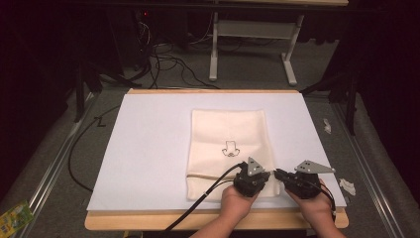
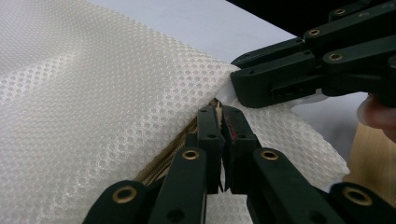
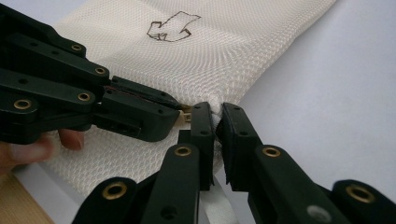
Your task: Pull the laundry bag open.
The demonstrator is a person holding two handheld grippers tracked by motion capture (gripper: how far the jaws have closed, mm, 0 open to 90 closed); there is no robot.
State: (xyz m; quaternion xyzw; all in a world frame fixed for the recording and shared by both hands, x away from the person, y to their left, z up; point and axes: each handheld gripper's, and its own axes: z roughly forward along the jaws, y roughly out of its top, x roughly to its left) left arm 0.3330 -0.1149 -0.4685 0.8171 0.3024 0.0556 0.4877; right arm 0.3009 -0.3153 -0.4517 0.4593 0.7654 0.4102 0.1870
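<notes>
Cream mesh zip bag (image 1: 229, 148) lies flat on the white counter (image 1: 148, 148), reaching to its near edge. Left hand-held gripper (image 2: 219, 116) is pressed together on the brass zipper pull (image 3: 186, 115) at the bag's near right corner. Right hand-held gripper (image 3: 217, 114) pinches the mesh corner just beside it. Judged step: grips set for unzipping. Next move calls for drawing the pull along the zipper (image 1: 210, 176) while the right anchors the fabric.

A pale wooden table (image 1: 106, 221) carries a large white rectangular sheet (image 1: 148, 148) covering almost its whole top, with a cream mesh zippered bag (image 1: 228, 131) lying flat on the sheet, right of centre.
</notes>
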